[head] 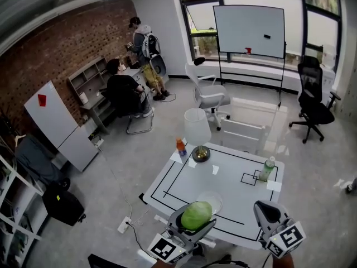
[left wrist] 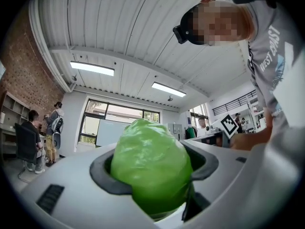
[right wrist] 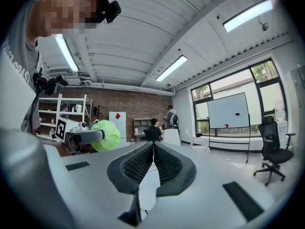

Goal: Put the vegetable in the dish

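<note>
Transport, by our reckoning: our left tongs point(left wrist: 153, 171) are clamped on the round green leafy vegetable point(head: 196, 215), just short of the pale shallow dish point(head: 217, 199) on the white table point(head: 223, 175) ahead. Our right tongs point(right wrist: 152, 163) are pressed together, empty. Next: forward over the dish, lower, release.

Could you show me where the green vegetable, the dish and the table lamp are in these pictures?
Round green leafy vegetable point(head: 196, 215): head view, middle of its top.
Pale round dish point(head: 216, 201): head view, rim just behind the vegetable.
White-shaded table lamp point(head: 196, 126): head view, middle of the shade.
</note>
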`<state>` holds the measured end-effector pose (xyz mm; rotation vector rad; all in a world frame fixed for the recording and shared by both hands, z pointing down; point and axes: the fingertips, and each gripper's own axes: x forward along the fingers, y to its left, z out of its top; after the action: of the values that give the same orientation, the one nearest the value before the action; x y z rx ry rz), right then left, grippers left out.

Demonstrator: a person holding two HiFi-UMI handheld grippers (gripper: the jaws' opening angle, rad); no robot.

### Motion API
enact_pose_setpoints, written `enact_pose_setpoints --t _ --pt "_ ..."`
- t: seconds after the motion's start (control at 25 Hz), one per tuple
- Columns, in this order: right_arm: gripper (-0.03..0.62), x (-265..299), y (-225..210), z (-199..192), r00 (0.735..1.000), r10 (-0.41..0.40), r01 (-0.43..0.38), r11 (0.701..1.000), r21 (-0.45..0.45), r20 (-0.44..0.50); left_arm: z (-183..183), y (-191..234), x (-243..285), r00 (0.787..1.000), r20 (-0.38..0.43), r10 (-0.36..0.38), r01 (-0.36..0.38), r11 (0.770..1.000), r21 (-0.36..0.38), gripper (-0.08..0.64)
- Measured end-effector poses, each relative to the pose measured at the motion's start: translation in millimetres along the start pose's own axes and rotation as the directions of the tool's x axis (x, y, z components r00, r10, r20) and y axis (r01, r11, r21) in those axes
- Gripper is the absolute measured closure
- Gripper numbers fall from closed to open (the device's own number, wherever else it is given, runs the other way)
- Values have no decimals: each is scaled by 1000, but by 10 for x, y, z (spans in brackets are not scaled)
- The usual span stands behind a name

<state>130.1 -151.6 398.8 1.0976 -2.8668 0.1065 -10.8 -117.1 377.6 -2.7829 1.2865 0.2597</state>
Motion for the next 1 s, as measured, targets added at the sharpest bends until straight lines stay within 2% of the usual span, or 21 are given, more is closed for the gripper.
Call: enact_pose_setpoints --t 0.28,0.44,0.6,1.0 --pt "584 206 132 68 1000 -21 21 1000 -17 -11 -24 275 19 999 -7 -41 41 999 -22 253" --pt "584 325 151 109 999 -50 50 999 -18 -1 46 383 30 997 10 -80 80 997 -7 253" --pt "584 455 213 52 998 -54 54 998 -14 -18 0 534 18 996 3 -87 87 996 -19 253" --pt "584 657 170 42 991 -129 128 992 -13 -34 -111 813 96 989 6 -151 151 987 -50 253"
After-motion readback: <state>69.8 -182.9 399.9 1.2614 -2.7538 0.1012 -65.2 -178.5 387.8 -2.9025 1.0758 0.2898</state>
